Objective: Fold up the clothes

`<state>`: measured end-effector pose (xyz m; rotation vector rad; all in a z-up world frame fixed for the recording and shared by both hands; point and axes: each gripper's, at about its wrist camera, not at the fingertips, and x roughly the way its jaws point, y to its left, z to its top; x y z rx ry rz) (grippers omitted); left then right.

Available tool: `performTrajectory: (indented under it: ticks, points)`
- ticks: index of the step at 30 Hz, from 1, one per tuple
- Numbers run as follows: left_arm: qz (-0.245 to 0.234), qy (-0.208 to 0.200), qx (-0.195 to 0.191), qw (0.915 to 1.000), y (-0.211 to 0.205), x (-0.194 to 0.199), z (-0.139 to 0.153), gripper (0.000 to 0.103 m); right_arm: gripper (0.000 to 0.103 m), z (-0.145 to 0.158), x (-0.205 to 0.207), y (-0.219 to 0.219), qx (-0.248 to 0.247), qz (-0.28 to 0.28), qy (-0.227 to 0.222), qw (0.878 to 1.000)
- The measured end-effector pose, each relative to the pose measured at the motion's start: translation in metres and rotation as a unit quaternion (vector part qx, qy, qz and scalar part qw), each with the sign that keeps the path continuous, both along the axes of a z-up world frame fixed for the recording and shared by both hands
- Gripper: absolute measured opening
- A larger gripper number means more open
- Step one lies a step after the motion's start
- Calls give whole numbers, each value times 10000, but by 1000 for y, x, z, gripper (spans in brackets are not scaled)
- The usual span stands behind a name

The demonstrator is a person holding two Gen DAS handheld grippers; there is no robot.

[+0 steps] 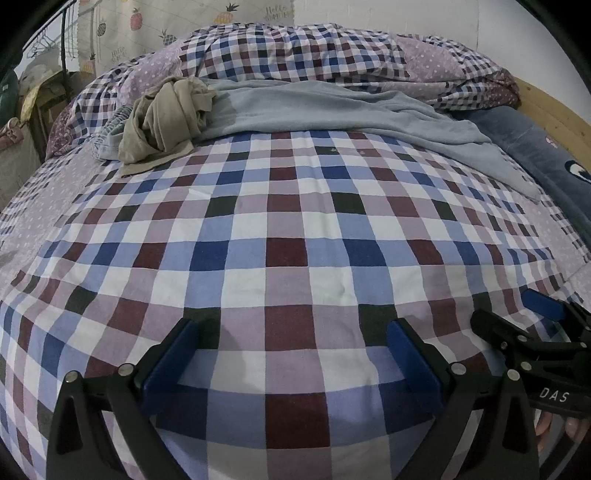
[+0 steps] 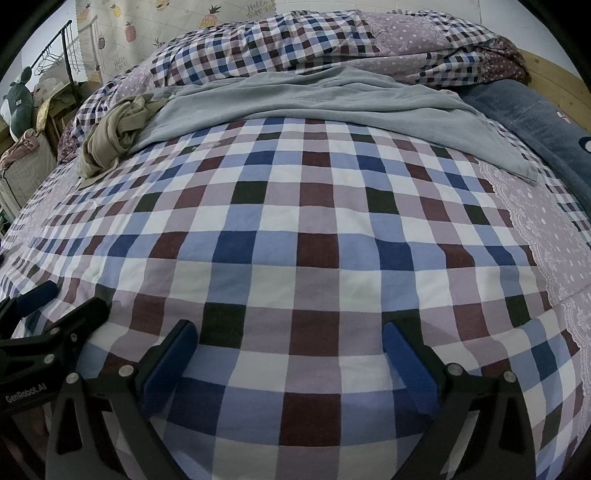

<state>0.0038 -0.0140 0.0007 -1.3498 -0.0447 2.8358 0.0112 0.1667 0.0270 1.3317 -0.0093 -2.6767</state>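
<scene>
**A:** Where do your grippers stand?

**B:** Your left gripper sits low in its own view, its blue-padded fingers spread wide apart with nothing between them but the checked bedsheet. Your right gripper is the same in its view: fingers apart, holding nothing, over the bare sheet. Each shows in the other's camera too, the right one at the lower right edge of the left view, the left one at the lower left edge of the right view, so they are just beside each other.

**A:** And the clothes you have to fold?

**B:** All in the upper part of both frames, well apart from your fingers. A light grey-blue garment lies spread across the bed, one end trailing down toward the right of the frame. At its left end, touching it, a crumpled beige garment is heaped in the upper left. In the left view a bit of pale blue gathered fabric peeks out just left of the beige heap; you cannot tell what it is.

**A:** What lies behind them?

**B:** A bunched checked duvet along the top. At the right edge, a dark blue blanket against a wooden bed frame. In the upper left corner, a pineapple-print curtain.
</scene>
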Motion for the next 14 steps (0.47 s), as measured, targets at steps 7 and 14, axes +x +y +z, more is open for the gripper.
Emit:
performTrajectory:
  ticks: [7,14]
  points:
    - [24,14,11,10000,3,3,1,103,103,0,0,0,-1,8,5,10000]
    - [38,20,24,10000,4,3,1,103,103,0,0,0,-2,9,8,10000]
